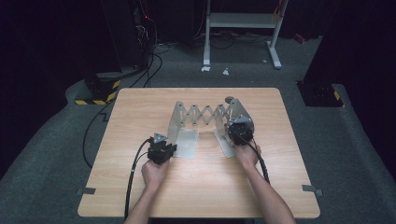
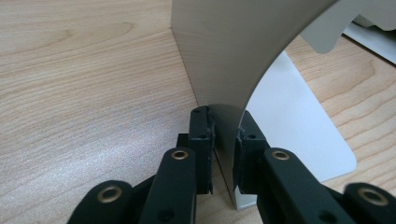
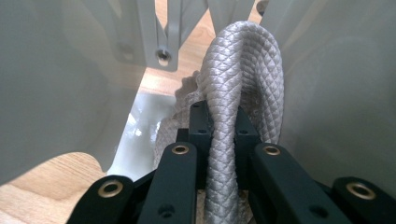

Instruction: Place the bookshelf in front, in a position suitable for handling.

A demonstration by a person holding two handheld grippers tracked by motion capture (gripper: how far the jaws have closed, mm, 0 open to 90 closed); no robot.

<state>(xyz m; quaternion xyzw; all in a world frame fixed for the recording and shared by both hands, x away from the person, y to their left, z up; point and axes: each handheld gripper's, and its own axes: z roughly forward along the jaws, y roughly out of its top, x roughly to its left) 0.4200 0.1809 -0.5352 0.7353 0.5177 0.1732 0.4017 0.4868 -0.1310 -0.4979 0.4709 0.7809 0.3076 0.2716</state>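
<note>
On a pale wooden table (image 1: pixel 196 186) in a dark room, the left gripper (image 2: pixel 224 140) is clamping the left end plate (image 2: pixel 224 56) of an expanding metal rack (image 1: pixel 205 114), while the right gripper (image 3: pixel 223 126) is pinching a braided grey rope (image 3: pixel 243 60) between the rack's 2 plates.

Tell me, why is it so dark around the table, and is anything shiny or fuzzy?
High view: light falls on the table, the room behind stays black. Left gripper view: sharp wood grain, a soft sheen on the metal plate. Right gripper view: the rope is crisp, the rack walls blur, with glare on the base.
</note>
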